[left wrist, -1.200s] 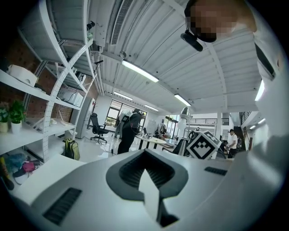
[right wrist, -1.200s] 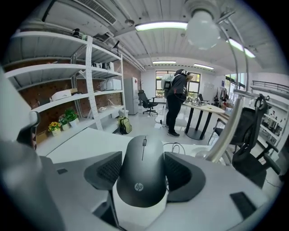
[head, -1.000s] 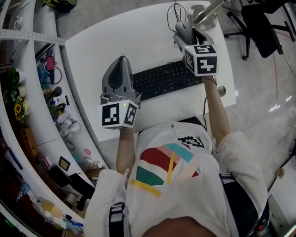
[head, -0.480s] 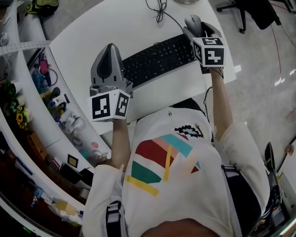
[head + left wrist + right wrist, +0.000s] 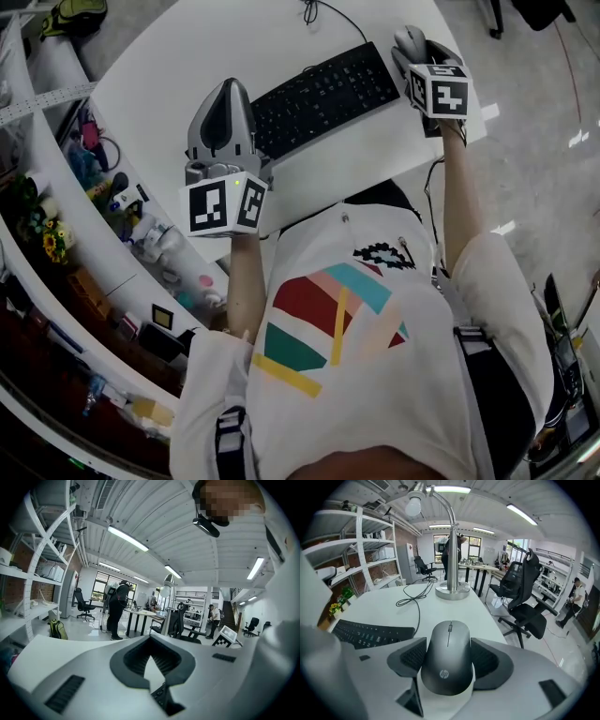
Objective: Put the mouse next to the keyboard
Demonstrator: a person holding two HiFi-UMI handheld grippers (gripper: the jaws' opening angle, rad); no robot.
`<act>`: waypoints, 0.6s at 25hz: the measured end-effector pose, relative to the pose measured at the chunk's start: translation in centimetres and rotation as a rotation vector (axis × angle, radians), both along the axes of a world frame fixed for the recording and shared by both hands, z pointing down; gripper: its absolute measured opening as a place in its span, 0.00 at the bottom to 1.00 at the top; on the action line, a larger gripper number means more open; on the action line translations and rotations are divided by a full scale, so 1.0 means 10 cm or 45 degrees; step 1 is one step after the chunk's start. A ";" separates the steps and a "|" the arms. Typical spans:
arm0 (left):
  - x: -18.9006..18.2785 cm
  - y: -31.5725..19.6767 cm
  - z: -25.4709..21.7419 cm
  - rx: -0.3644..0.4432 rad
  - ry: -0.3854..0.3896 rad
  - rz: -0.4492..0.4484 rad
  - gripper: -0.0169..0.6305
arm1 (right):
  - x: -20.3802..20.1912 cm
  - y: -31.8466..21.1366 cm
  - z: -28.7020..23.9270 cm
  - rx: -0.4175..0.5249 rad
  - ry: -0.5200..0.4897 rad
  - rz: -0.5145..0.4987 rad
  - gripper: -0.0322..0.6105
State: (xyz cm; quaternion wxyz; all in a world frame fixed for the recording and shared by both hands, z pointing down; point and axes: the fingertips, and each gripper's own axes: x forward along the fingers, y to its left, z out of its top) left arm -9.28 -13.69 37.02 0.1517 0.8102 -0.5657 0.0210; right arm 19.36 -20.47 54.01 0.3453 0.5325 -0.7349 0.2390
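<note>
Beside the flat black keyboard (image 5: 323,94), the right gripper (image 5: 449,663) clamps the flanks of a black plastic mouse (image 5: 447,651), presumably light, rigid, slick.

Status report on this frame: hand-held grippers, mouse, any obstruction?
Right hand-held gripper shut on mouse, just off keyboard's right end. Left hand-held gripper shut, empty, by keyboard's left end. No obstruction seen; cable lies farther back.

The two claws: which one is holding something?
The right claw: its jaws grip the black mouse. The left claw is shut, with nothing between its jaws.
</note>
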 end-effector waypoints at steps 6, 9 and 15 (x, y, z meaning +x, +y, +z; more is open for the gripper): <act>0.02 0.05 0.06 -0.023 -0.002 0.006 0.09 | 0.10 0.10 0.21 -0.039 -0.047 0.049 0.53; 0.03 0.06 0.00 -0.006 0.019 0.004 0.09 | 0.13 0.12 0.20 -0.034 -0.097 0.074 0.53; 0.06 0.05 -0.03 0.016 0.037 -0.006 0.09 | 0.13 0.12 0.23 -0.017 -0.098 0.060 0.53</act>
